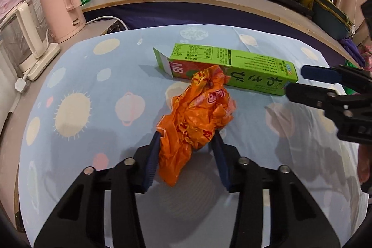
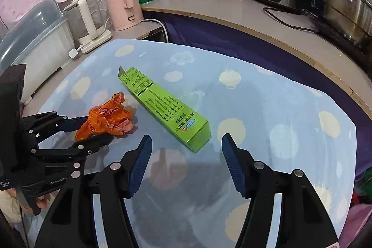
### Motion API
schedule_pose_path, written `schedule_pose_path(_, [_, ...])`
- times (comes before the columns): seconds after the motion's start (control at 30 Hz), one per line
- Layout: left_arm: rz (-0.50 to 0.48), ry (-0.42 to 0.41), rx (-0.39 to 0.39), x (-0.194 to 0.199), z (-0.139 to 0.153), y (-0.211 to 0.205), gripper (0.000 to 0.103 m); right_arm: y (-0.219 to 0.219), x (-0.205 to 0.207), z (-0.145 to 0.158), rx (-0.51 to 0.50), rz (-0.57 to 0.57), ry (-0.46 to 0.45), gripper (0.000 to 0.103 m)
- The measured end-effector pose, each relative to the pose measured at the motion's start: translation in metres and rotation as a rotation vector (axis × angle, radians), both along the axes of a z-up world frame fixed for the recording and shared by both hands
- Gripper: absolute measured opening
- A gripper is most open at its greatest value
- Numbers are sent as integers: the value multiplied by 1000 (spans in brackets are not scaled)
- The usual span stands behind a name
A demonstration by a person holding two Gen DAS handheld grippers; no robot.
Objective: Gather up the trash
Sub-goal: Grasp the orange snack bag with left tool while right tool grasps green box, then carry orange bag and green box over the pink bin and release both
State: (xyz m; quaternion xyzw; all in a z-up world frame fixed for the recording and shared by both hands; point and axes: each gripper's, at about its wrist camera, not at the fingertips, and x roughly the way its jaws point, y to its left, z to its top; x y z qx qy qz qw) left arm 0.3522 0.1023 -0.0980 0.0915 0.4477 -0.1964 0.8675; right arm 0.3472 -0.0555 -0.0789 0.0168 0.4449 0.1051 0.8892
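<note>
Trash on the blue patterned cloth (image 2: 267, 108) comes in two pieces: a crumpled orange wrapper (image 1: 193, 117) and a long green carton (image 1: 234, 69) lying flat beyond it, at about one o'clock from the wrapper in our left wrist view. We see our left gripper (image 1: 186, 143) clamped on the wrapper, both blue pads pressed into its near end. Our right gripper (image 2: 186, 143) stands spread wide and holds nothing, with the carton's near end at its twelve o'clock, not touching either finger.
</note>
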Motion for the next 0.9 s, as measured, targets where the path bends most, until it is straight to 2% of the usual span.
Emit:
schedule_pose_path(0.17, [10, -10, -4, -5, 4, 2, 35, 4, 14, -13, -20, 49, 15, 59])
schedule_pose_path(0.2, [16, -4, -8, -6, 5, 3, 35, 4, 16, -15, -11, 57, 25, 57])
schedule_pose_path(0.27, [31, 9, -13, -8, 8, 5, 35, 5, 15, -16, -9, 65, 30, 37])
schedule_pose_path(0.47, [94, 28, -36, -25, 22, 8, 35, 1, -7, -7, 32, 42, 30, 30])
schedule_pose_path(0.67, [103, 26, -55, -58, 41, 2, 35, -25, -60, 11, 109, -36, 34, 28])
schedule_pose_path(0.77, [72, 22, -68, -81, 49, -6, 35, -44, -99, 16, 134, -90, 49, 28])
schedule_pose_path(0.9, [29, 33, -81, -116, 53, -18, 35, -64, -165, 7, 166, -145, 92, 28])
